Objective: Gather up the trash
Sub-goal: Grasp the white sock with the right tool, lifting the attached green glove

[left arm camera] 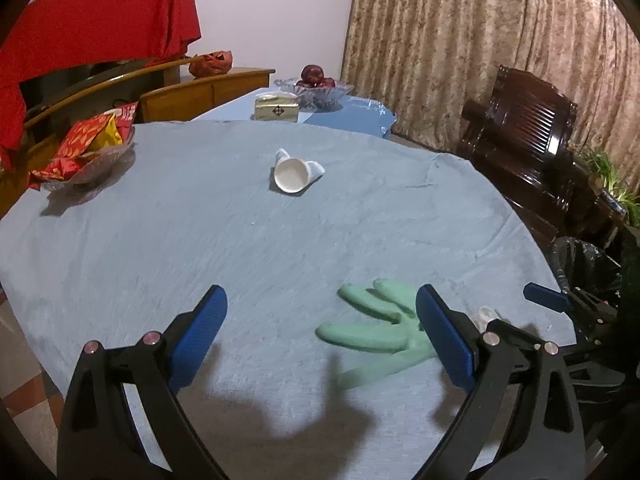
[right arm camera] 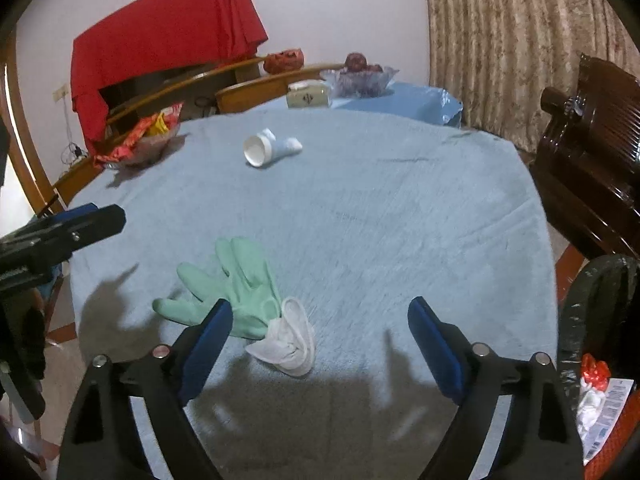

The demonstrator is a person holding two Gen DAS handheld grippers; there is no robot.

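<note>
1. Left gripper: jaws spread wide, holding nothing, above the tablecloth.
2. Right gripper: jaws spread wide, empty, just short of the green glove and the white crumpled tissue touching its cuff.
3. Paper cup: on its side, far across the table, well apart from both grippers.
4. Trash bin: black-lined, at the table's right edge; some wrappers are already inside.
5. Progress: judged early; glove, tissue and cup remain.
6. Writing: snack bags carry print, unreadable.

Left wrist: low over the table's near edge, facing across | right wrist: same, further right | you share green glove, cup.
</note>
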